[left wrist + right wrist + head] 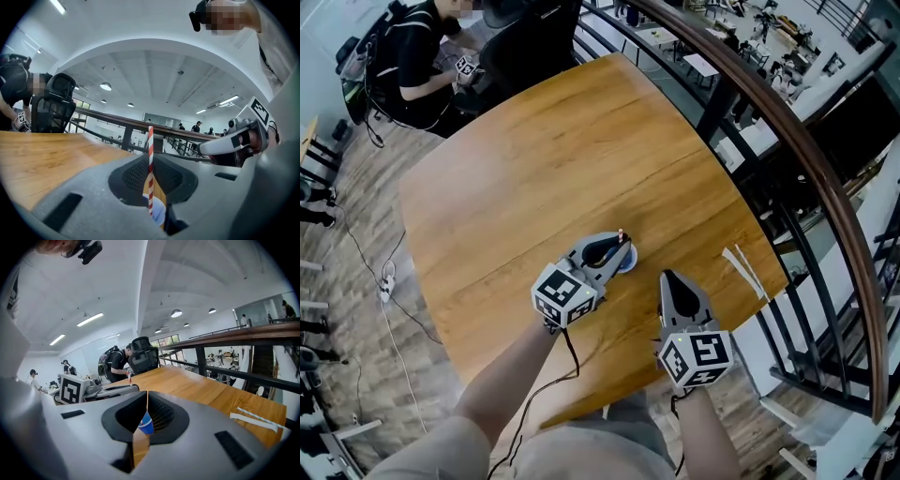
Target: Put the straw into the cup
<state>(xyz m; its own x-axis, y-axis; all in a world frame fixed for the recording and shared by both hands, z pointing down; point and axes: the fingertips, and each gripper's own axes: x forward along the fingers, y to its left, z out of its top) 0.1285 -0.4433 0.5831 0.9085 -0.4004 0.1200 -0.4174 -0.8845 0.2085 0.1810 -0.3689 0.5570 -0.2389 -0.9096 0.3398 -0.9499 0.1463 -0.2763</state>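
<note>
A red-and-white striped straw (pixel 150 174) stands upright, and my left gripper (pixel 151 161) is shut on it. Its lower end hangs at the mouth of a small blue-and-white cup (pixel 158 212) just below the jaws; whether it is inside I cannot tell. In the head view the left gripper (pixel 619 251) covers most of the cup (pixel 628 264), with the straw's tip (pixel 621 234) poking up. My right gripper (pixel 667 277) hovers to the cup's right, shut and holding nothing. In the right gripper view, the cup (pixel 145 423) shows through the gap below the right gripper's (pixel 146 397) closed tips.
The round wooden table (pixel 544 159) holds two white paper wrappers (pixel 746 272) near its right edge. A dark railing (pixel 787 131) curves past the table's right side. A seated person (pixel 417 56) works at the far left beside a black chair.
</note>
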